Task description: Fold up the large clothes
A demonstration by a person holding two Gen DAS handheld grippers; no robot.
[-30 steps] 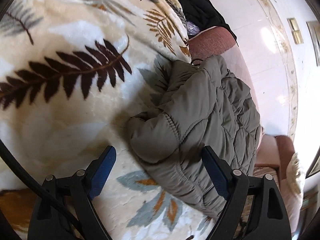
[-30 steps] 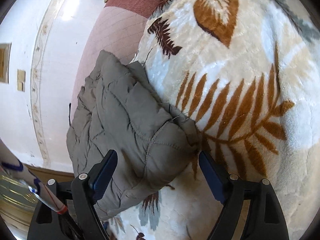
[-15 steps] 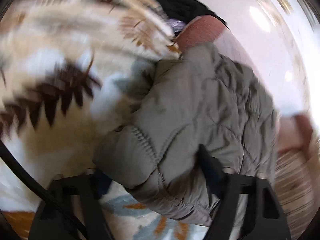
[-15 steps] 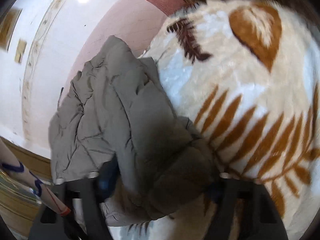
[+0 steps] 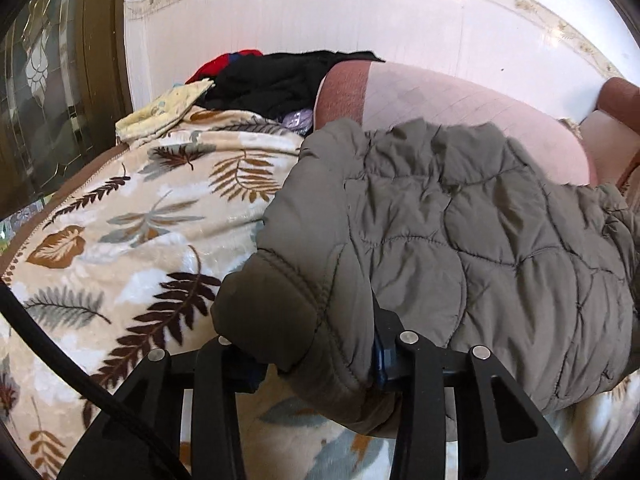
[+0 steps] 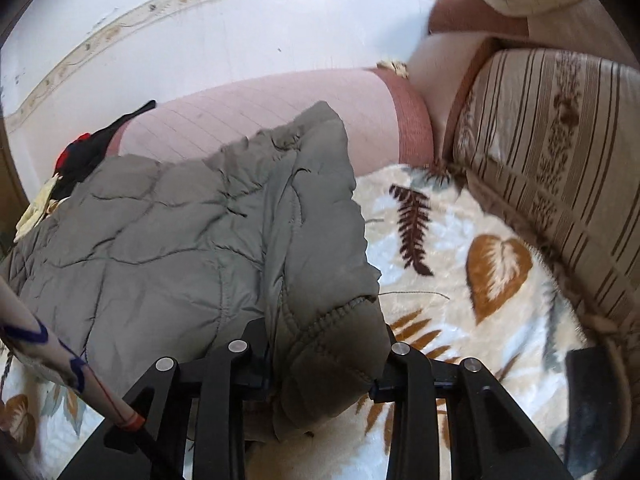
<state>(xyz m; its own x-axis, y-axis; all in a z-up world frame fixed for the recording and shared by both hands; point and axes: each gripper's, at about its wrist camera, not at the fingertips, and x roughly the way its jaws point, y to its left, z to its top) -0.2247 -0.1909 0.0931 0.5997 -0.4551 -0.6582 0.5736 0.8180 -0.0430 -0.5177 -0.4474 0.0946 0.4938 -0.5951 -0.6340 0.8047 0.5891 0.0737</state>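
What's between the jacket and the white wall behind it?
In both wrist views the pink quilted sofa arm lies between the grey quilted jacket and the white wall.

Both views are bright with daylight. Glare blooms on the white wall (image 5: 420, 12) at the top of each, washing out its border pattern. The blanket (image 6: 460, 280) blurs slightly toward the right wrist view's edges. Fisheye bending curves the wall line, and dark vignette fills the corners.
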